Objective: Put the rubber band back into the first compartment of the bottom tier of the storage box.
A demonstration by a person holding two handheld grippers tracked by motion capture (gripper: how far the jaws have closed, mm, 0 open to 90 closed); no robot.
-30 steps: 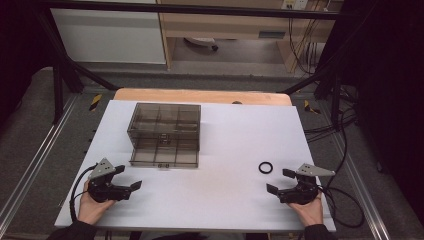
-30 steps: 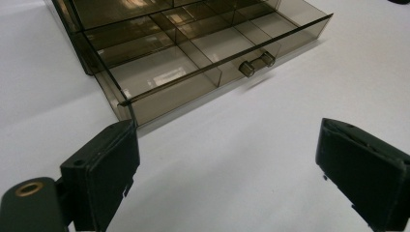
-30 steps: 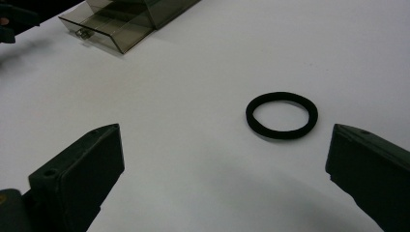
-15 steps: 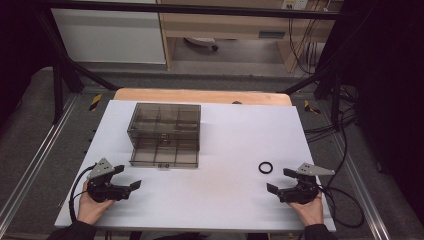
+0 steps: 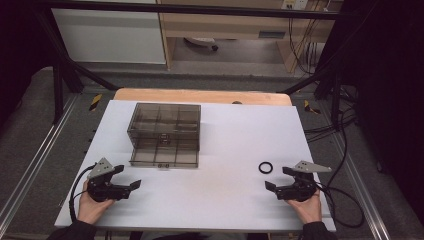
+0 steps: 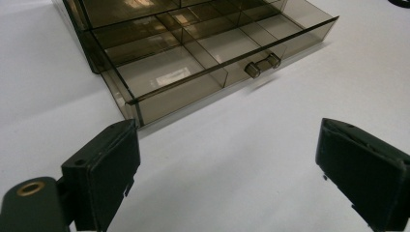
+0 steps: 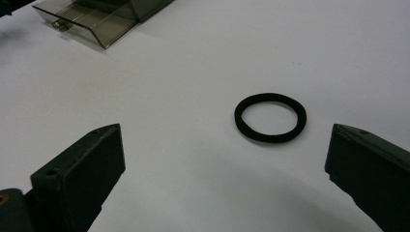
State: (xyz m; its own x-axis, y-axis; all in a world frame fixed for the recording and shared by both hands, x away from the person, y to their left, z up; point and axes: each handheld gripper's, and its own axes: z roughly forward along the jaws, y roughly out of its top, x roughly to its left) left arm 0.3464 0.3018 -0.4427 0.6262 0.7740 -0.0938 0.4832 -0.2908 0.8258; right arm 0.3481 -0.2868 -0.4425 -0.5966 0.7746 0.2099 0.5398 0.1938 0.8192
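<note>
Both tools are wide open and hold nothing. I think the right tool (image 5: 282,181) should go down around the black ring (image 7: 270,117), then squeeze gently.

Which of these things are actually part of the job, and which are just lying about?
Probably part of the job:
- black ring, flat on the white table
- smoky plastic drawer box, drawer pulled out
- left tongs and right tongs, both open

Just lying about:
- cables beside the table
- cabinet behind
</note>
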